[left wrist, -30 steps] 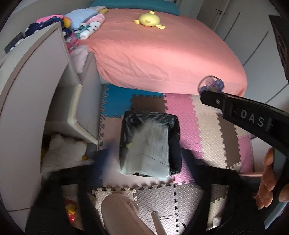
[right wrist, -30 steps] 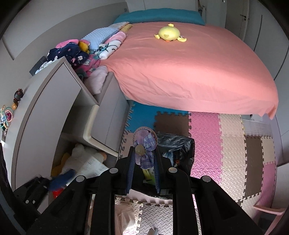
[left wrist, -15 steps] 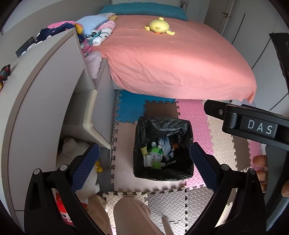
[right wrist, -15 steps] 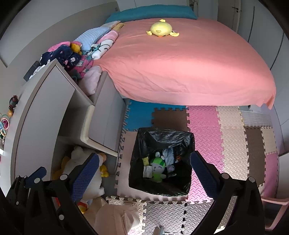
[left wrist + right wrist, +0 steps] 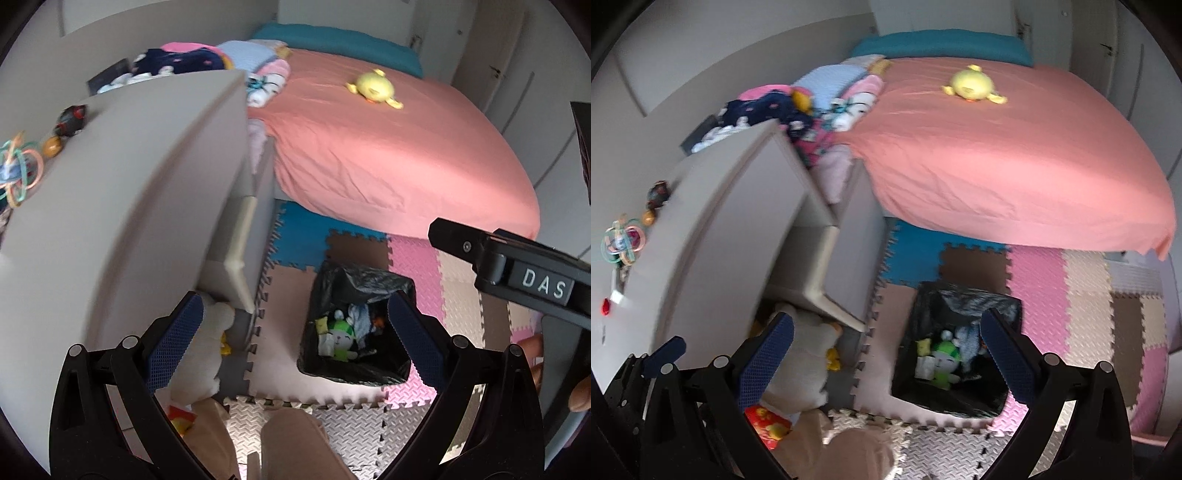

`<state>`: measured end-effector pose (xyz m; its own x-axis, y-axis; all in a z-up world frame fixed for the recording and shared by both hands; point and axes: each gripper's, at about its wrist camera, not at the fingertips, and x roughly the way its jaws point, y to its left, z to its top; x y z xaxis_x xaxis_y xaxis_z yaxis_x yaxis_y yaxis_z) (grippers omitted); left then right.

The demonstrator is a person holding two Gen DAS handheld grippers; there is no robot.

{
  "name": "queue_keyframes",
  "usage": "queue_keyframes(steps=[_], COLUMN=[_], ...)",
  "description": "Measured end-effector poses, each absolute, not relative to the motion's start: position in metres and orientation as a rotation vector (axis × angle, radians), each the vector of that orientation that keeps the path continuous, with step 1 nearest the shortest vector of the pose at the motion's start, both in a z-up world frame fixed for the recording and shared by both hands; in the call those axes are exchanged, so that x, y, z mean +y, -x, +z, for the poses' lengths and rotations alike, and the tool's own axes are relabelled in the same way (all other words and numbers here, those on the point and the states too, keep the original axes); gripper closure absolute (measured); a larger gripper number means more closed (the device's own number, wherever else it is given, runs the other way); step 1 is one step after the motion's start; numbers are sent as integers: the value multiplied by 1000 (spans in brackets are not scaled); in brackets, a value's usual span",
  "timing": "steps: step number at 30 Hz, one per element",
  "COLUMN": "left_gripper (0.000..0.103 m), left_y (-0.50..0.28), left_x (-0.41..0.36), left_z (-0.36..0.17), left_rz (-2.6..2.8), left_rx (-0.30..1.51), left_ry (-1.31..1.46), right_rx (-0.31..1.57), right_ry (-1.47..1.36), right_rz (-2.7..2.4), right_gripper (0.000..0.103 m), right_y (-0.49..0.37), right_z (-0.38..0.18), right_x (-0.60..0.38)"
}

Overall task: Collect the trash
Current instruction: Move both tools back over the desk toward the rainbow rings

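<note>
A bin lined with a black bag [image 5: 369, 277] [image 5: 967, 295] stands on the foam floor mat. Inside it lie a green toy figure [image 5: 341, 332] [image 5: 946, 350], crumpled paper and bluish scraps. My left gripper [image 5: 295, 339] hangs above and before the bin, open, with nothing between its blue pads. My right gripper [image 5: 886, 350] is likewise open and empty, with the bin under its right finger. Its black body [image 5: 517, 273] crosses the right of the left wrist view. A blue tip of the left gripper [image 5: 665, 350] shows at the lower left of the right wrist view.
A bed with a pink sheet [image 5: 1015, 147] and a yellow plush [image 5: 971, 86] fills the back. A grey desk [image 5: 129, 203] with an open drawer [image 5: 240, 258] stands left, small toys [image 5: 18, 166] on top. A white plush [image 5: 809, 354] lies beneath. The person's knee [image 5: 295, 443] is at the bottom.
The right gripper, shut on a purple crumpled thing a second ago, has opened and is empty. The pale sheet blurred over the bin is gone. Both grippers have pulled up and back.
</note>
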<state>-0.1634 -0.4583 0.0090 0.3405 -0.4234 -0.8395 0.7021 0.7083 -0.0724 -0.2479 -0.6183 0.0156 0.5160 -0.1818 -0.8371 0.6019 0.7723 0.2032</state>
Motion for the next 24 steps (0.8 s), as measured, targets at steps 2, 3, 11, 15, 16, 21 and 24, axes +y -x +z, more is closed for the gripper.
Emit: queue_keyframes(steps=[2,3,11,15,16,21,24], left_gripper=[6,6,6,6,6,6,6], left_y=[153,148,106,82,75,42,22], left_x=[-444,-438,-381,-347,-337,-291,-262], left_z=[17,20,43,54,56,62,63], left_rz=[-727,-717,-619,-548,-527,-419,-352], left_rx=[964,959,937,924,924,919,920], left_ry=[-307,-300,-225,-189,-176,-106,-55], right_rx=[910,908,885,839,832,859,866], right_ry=[-498,-487,-440,-400,-392,-356,-339], right_rz=[-468,-448,-319,-253,-234,-128,-72], right_gripper=[3,3,2,2,3,2,2], right_y=[235,226,172,144,137,93,68], right_z=[23,27,53,68,70,80,84], right_x=[-606,-598,-547,-520,-513,-473,-451])
